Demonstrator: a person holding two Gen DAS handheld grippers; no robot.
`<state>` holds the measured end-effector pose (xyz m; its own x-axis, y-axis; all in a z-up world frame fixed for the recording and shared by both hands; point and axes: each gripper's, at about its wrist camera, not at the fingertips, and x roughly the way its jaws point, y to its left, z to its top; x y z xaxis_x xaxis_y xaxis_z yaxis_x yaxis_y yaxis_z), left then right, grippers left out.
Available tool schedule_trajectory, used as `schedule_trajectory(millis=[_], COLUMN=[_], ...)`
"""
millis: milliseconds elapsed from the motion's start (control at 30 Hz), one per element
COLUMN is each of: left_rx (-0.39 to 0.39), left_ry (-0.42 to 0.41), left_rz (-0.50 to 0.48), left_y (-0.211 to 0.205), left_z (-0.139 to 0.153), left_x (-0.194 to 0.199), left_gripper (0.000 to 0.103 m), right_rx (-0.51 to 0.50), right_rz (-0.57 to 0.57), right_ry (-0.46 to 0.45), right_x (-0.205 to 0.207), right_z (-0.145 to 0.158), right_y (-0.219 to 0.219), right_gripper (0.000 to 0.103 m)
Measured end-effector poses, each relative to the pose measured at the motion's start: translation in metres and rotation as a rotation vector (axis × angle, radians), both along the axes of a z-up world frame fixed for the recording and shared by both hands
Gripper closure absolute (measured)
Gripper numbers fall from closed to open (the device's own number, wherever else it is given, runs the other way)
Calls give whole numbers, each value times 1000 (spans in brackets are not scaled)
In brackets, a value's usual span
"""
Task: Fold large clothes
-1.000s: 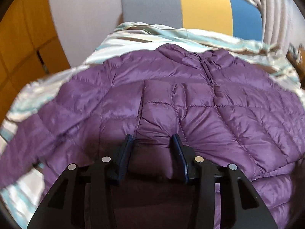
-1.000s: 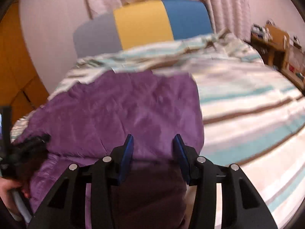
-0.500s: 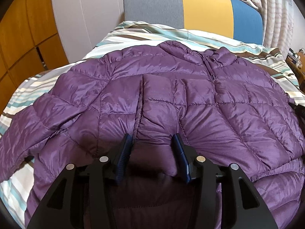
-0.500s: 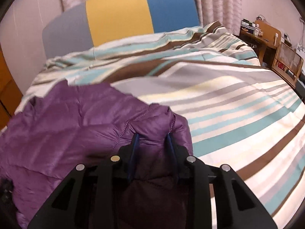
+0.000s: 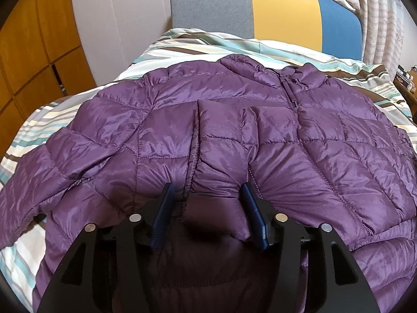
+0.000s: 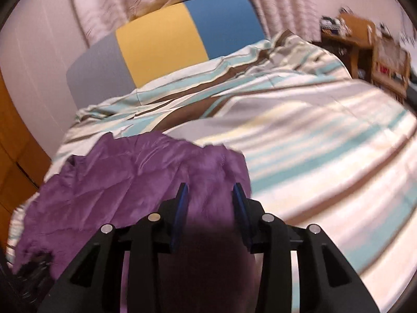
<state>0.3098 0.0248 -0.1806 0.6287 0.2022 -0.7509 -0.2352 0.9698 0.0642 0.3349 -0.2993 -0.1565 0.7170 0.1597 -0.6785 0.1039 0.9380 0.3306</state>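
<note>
One jacket (image 5: 234, 135), collar toward headboard (image 5: 260, 13)

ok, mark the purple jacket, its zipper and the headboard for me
purple jacket (image 5: 161, 135), left wrist view, quilted front panel.
zipper (image 5: 290, 96), left wrist view, stretch below the collar.
headboard (image 5: 284, 15), left wrist view, yellow middle section.

Glossy quilted purple jacket (image 5: 260, 135), matt striped cotton bedcover (image 6: 312, 130)
</note>
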Motion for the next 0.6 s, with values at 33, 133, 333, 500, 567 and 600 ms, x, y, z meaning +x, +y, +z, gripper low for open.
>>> schedule_trajectory(millis=[33,133,333,500,567,600], left_rx=[0,-8,-34,-29,-29,-29], left_ry=[0,1,1,8,8,8], left_rz=[4,17,17,16,16,16], left_y=[0,3,9,8,8,8], left_z=[0,1,0,-2,-2,-1], left_x=[0,-1,-1,1,1,1], left_gripper=[45,38,32,30,30,29], right_rx=[1,-66,-159,-240,-275,-282], right_rz=[-1,2,-25,-38,-67,-70], right_ry=[3,33,125,122,127,128], right_x=[-8,-28,-28,-27,-27,-28], right_z=[1,-1,-28,-31,-31,-32], right_y=[0,8,13,23,24,25], right_gripper=[67,67,64,56,47,47])
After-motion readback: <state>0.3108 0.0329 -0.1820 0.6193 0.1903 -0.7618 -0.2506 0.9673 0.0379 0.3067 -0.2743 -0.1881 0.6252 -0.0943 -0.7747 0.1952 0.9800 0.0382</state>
